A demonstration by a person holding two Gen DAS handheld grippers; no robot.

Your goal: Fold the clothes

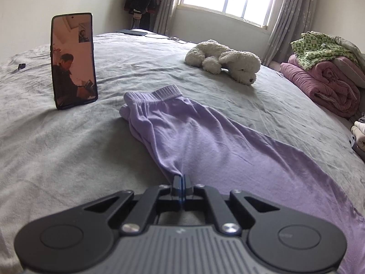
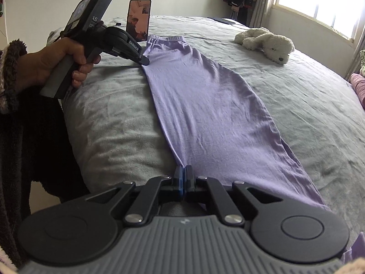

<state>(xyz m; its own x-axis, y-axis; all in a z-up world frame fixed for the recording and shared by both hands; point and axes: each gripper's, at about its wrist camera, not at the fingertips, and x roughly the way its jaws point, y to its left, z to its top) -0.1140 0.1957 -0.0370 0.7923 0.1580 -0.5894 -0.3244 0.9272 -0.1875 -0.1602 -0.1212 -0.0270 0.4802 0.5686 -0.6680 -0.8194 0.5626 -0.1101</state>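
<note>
- The purple trousers (image 2: 205, 105) lie stretched lengthwise on the bed (image 2: 308, 114), waistband at the far end near the phone, legs running toward the near edge.
- The near end of the trousers passes under the right wrist camera's housing, so the cuffs are cut off from sight.
- The right gripper (image 2: 183, 173) has its jaws pressed together on the near left edge of the trousers.
- The left gripper (image 1: 181, 180) is likewise pinched on the cloth's left edge; in the right wrist view it meets the fabric farther up, near the waistband.
- A hand (image 2: 57, 61) in a dark fleecy sleeve grips the left handle.
- A phone (image 1: 74, 60) stands upright at the far left.
- A white stuffed dog (image 1: 225, 61) lies far right.
- Folded blankets (image 1: 324, 77) sit at the right edge, partly cut off.
</note>
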